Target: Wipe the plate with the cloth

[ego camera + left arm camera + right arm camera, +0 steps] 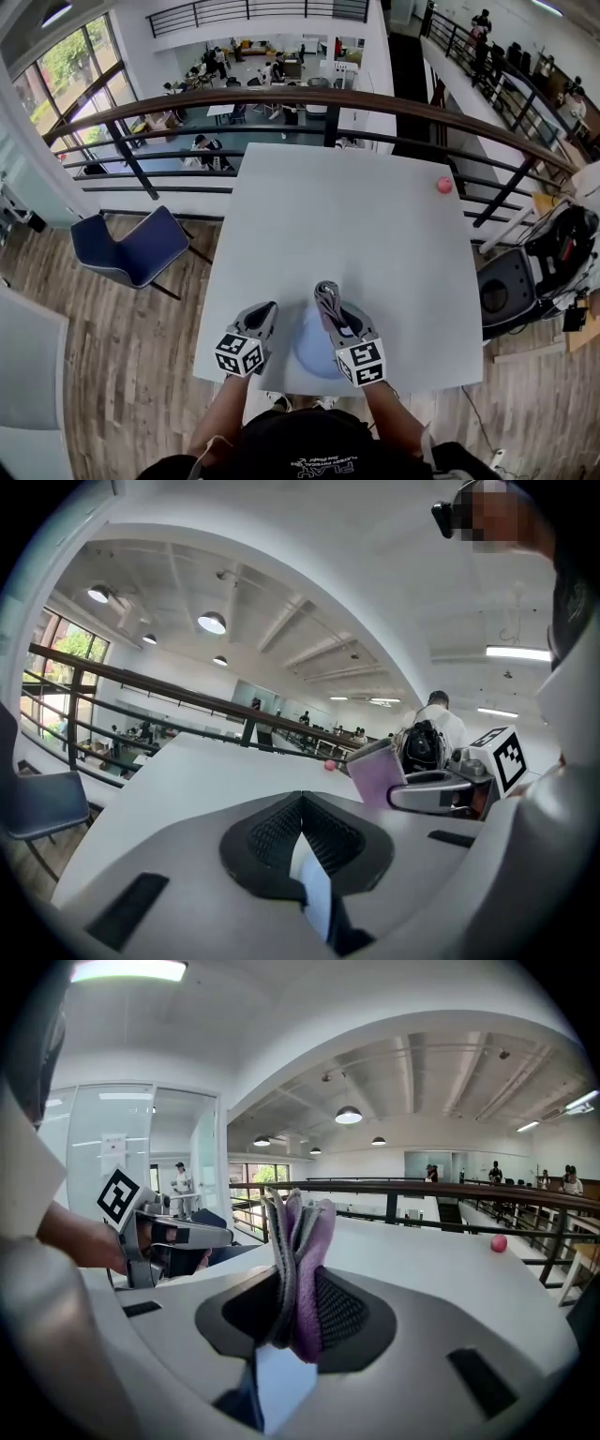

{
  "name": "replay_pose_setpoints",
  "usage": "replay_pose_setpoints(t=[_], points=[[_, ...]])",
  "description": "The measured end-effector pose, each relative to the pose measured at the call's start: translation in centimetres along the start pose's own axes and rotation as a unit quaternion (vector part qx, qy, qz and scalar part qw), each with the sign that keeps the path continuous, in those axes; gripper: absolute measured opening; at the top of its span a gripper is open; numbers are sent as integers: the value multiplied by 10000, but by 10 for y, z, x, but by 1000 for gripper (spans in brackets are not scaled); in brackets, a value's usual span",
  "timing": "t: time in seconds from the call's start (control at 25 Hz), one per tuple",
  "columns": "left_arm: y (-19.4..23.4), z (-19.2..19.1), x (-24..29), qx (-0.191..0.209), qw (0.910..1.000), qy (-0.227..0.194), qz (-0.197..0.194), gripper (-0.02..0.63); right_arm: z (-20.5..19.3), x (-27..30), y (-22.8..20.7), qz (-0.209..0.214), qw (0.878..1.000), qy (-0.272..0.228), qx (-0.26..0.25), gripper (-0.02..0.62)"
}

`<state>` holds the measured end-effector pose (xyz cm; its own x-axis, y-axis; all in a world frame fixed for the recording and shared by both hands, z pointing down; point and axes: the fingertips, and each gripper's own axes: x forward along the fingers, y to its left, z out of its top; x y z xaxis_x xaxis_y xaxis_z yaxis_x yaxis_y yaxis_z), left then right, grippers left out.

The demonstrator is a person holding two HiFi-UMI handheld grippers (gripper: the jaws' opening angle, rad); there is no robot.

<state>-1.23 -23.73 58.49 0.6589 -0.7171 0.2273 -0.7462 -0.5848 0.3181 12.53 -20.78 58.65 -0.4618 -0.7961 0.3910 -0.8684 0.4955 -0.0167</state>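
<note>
Closest to the person, at the near edge of the white table (356, 225), sits a light blue plate (312, 359). The right gripper (335, 314) is over the plate. Its claw is squeezed tight on a folded purple and grey cloth (302, 1241), and the cloth sticks up out of the tips. The cloth is up in the claw and I cannot tell if it touches the plate. The left gripper (265, 312) is just beside the plate, on its left side. Its claw is closed, the two tips are pressed together (300, 803), and nothing is held in them. The two grippers are side by side and near each other. Farther away, the middle of the table is bare. Near the far right corner of the table there is a small pink ball (444, 185). On the wood floor to the left of the table stands a blue chair (131, 248). Past the table runs a railing (309, 98) with a brown top bar, and beyond it there is a big room down below with people and tables.
</note>
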Motion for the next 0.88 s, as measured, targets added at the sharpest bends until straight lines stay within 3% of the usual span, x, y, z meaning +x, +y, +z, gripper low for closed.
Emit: replay_pose_setpoints(t=[0.2, 0.88], points=[[7, -22, 7, -228, 9988, 327, 290, 12, -21, 5, 4, -11, 9998, 175, 115, 110], [7, -74, 13, -335, 9952, 870, 310, 11, -106, 16, 12, -157, 9890, 1348, 589, 110]])
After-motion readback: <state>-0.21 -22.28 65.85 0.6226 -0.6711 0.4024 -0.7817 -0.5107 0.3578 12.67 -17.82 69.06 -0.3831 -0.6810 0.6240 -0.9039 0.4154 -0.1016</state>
